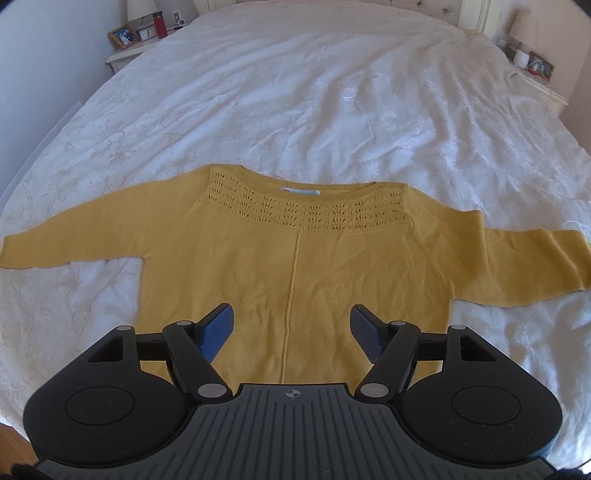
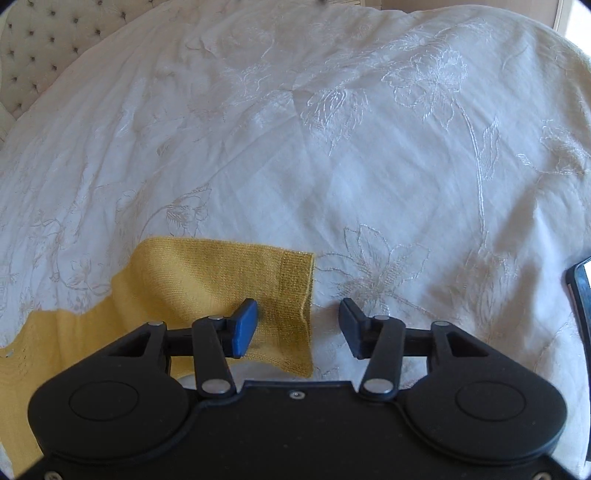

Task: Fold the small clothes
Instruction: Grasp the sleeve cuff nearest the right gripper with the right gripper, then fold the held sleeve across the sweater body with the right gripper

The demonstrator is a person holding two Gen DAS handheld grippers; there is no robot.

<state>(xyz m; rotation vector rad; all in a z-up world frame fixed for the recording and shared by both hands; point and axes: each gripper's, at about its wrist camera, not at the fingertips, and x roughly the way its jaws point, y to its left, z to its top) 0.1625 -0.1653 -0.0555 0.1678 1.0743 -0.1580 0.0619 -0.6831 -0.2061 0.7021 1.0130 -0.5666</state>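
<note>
A mustard-yellow knit sweater (image 1: 295, 258) lies flat on the white bedspread (image 1: 295, 92), neckline away from me, both sleeves spread out sideways. My left gripper (image 1: 291, 332) is open and empty, hovering over the lower middle of the sweater's body. In the right wrist view, the sweater's right sleeve cuff (image 2: 291, 291) lies on the bedspread (image 2: 332, 147). My right gripper (image 2: 299, 325) is open, its jaws straddling the cuff's end edge, the left pad (image 2: 243, 326) over the sleeve, the right pad over bare bedspread.
Nightstands with a lamp, picture frame and red bottle (image 1: 159, 25) stand at the bed's far left, another with small items (image 1: 532, 59) at the far right. A tufted headboard (image 2: 33, 48) shows in the right wrist view. A dark flat object (image 2: 581, 295) lies at the right edge.
</note>
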